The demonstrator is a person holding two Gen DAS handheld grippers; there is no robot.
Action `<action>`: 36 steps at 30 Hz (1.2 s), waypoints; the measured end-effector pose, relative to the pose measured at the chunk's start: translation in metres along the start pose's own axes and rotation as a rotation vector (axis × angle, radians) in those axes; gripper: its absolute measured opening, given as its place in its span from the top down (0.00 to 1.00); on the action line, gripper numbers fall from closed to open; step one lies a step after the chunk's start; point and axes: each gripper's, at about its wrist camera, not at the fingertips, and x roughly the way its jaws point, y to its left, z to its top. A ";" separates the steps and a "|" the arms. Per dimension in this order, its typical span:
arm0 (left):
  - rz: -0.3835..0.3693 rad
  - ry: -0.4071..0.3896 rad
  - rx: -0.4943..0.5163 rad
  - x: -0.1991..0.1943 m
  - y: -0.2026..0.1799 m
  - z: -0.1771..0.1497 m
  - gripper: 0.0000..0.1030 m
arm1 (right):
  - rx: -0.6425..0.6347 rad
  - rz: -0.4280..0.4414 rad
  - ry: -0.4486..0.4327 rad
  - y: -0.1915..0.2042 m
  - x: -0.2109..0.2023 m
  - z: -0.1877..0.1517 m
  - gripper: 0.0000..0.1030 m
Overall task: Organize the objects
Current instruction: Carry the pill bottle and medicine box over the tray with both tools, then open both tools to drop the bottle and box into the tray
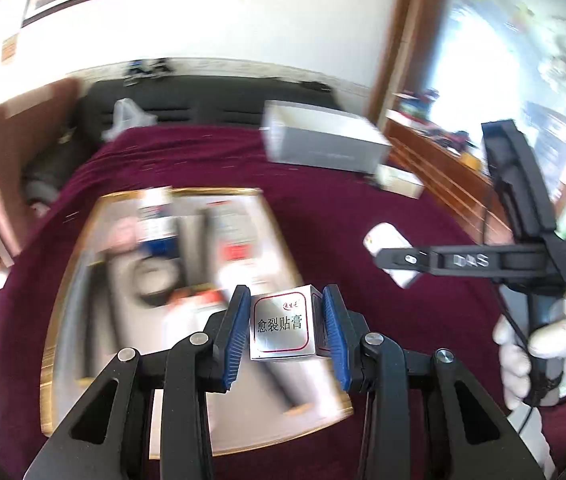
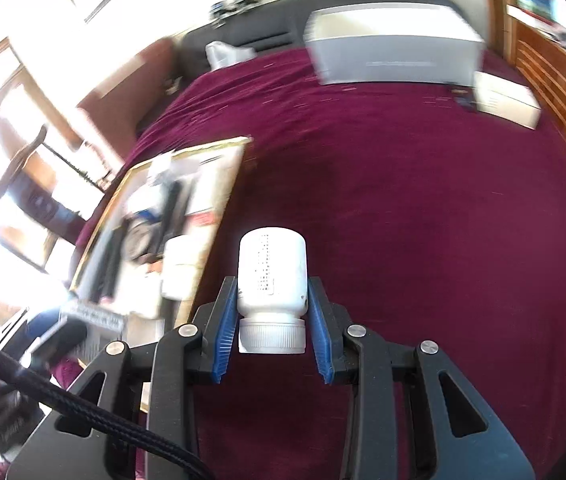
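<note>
The left hand-held gripper pinches a small silver box between its blue pads, above a gold-rimmed tray on the maroon-covered table. The right hand-held gripper pinches a white bottle over the bare cloth beside the tray.

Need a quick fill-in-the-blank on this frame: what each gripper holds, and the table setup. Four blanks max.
1. The left gripper is shut on a small silver ____ with Chinese print.
2. The right gripper clamps a white ____ whose cap faces the camera.
3. The tablecloth is dark ____.
4. The gold-rimmed tray lies ____ the left gripper.

Missing words: box; bottle; red; below
</note>
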 end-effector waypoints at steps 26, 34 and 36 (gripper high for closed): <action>0.166 0.069 -0.150 0.029 0.094 -0.039 0.68 | -0.246 0.090 0.181 0.127 0.084 -0.065 0.69; 0.279 -0.072 -0.127 0.001 0.084 -0.033 0.37 | -0.297 0.037 0.082 0.129 0.073 -0.066 0.51; 0.371 -0.128 -0.111 -0.011 0.077 -0.028 0.27 | -0.288 0.055 0.037 0.128 0.063 -0.063 0.48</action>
